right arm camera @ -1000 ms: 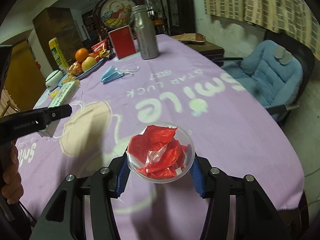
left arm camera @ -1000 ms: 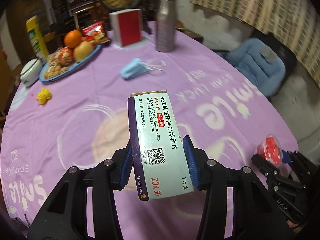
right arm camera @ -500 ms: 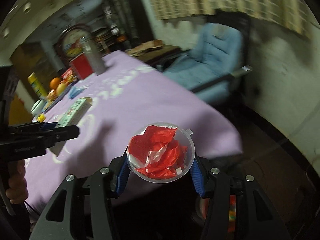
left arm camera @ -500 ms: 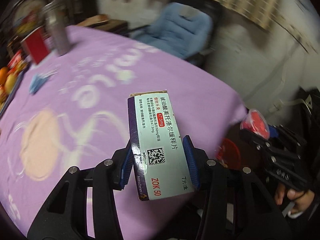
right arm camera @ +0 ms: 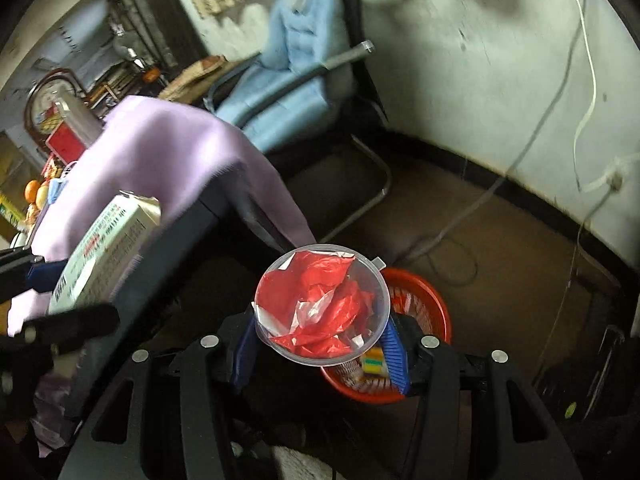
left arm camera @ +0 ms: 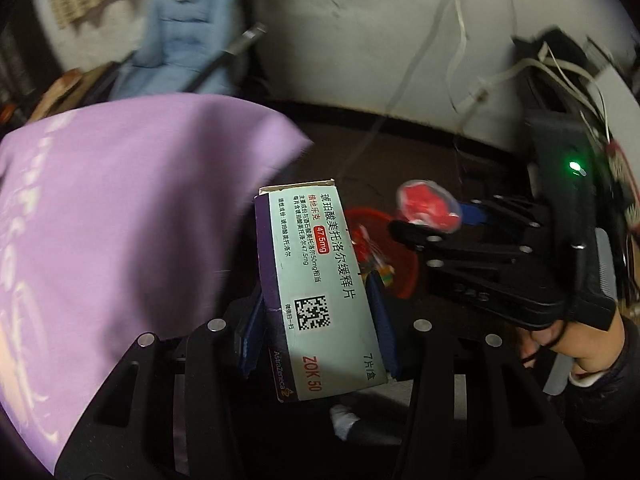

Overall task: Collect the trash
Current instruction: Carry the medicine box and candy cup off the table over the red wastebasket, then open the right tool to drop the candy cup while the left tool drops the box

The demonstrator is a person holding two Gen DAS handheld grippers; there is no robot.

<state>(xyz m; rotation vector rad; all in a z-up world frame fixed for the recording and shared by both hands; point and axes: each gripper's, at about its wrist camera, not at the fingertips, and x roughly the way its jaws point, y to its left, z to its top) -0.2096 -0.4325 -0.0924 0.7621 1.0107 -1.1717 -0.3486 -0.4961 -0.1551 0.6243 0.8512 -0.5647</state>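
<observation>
My left gripper (left arm camera: 316,332) is shut on a pale green and purple medicine box (left arm camera: 316,276), held off the table's edge above the floor. The box also shows in the right wrist view (right arm camera: 104,252). My right gripper (right arm camera: 320,344) is shut on a clear plastic cup (right arm camera: 324,304) stuffed with red plastic scraps; the cup also shows in the left wrist view (left arm camera: 428,206). A red mesh waste basket (right arm camera: 424,300) stands on the floor right under the cup, with some trash inside. In the left wrist view the basket (left arm camera: 404,264) lies just beyond the box.
The round table with its purple cloth (left arm camera: 120,200) is to the left. A blue padded chair (right arm camera: 296,64) stands beside it. White cables (right arm camera: 588,92) hang on the wall. The floor around the basket is dark.
Both grippers have swung away from the tabletop, right and down, to over the floor. The red basket has come into view under the cup. Both holds are unchanged.
</observation>
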